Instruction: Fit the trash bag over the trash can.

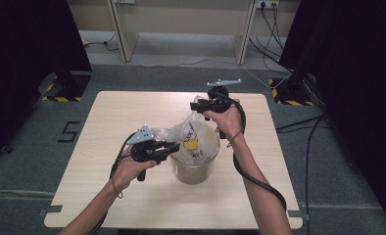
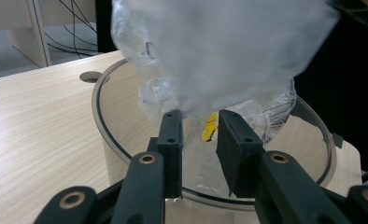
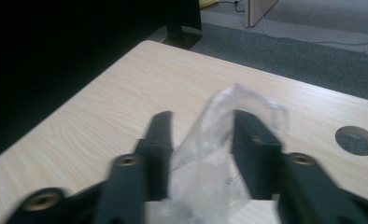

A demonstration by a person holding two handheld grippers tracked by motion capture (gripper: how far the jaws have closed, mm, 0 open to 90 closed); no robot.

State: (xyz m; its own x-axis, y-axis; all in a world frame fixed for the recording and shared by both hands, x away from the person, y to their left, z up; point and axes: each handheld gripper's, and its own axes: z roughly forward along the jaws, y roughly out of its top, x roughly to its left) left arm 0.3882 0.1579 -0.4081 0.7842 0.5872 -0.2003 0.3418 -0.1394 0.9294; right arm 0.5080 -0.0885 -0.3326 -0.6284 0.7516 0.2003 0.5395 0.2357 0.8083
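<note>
A thin clear plastic bag (image 1: 191, 137) sat in a round bin (image 1: 195, 169) at the middle of the desk (image 1: 108, 122), its top drawn up and outward. The left gripper (image 1: 174, 147) pinched the film at the near rim; the right gripper (image 1: 197, 105) had bag film between its narrowed jaws, though contact was unclear. The bag looked light, limp and slippery, best gripped at gathered edges.
</note>
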